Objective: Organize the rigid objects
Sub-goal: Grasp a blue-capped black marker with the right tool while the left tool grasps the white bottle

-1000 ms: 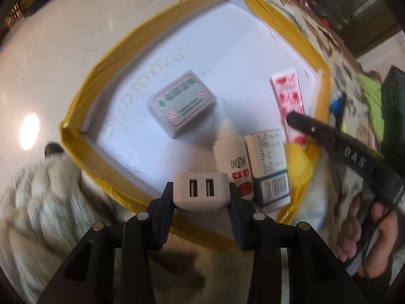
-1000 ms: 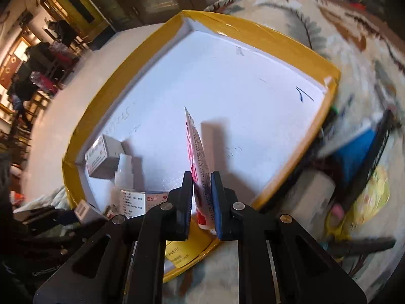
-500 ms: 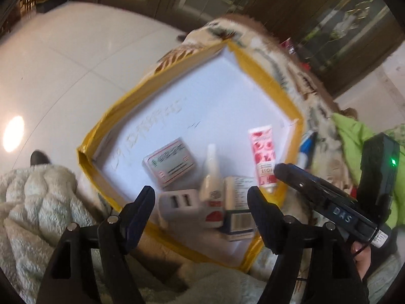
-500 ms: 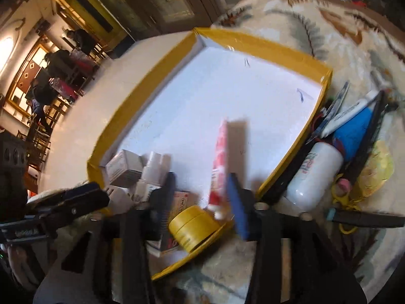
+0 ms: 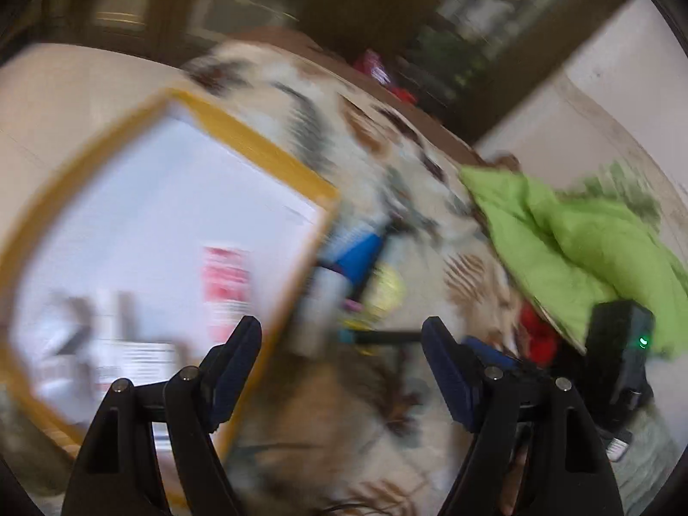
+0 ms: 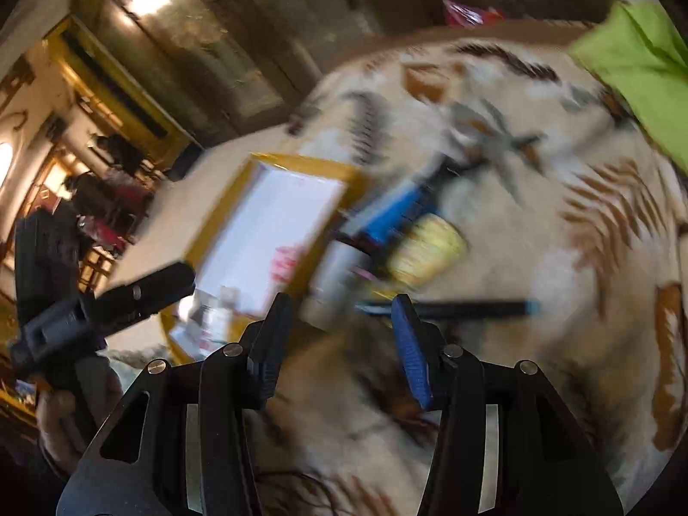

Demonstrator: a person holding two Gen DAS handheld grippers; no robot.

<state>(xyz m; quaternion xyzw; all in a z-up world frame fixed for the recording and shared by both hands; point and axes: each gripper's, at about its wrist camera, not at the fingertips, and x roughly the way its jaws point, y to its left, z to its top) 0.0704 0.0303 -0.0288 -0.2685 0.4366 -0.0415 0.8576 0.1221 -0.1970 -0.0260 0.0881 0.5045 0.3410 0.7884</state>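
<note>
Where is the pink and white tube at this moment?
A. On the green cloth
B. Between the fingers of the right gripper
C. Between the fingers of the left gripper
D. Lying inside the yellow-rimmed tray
D: the pink and white tube lies on the white floor of the yellow-rimmed tray, while the left gripper and the right gripper both stand open with nothing between their fingers.

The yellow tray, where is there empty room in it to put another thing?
The yellow tray is bare across its far white half, beyond the red-and-white tube. Its near corner is crowded with small boxes, too blurred to tell apart. Outside its right edge, pens and bottles pile on the patterned blanket.
</note>
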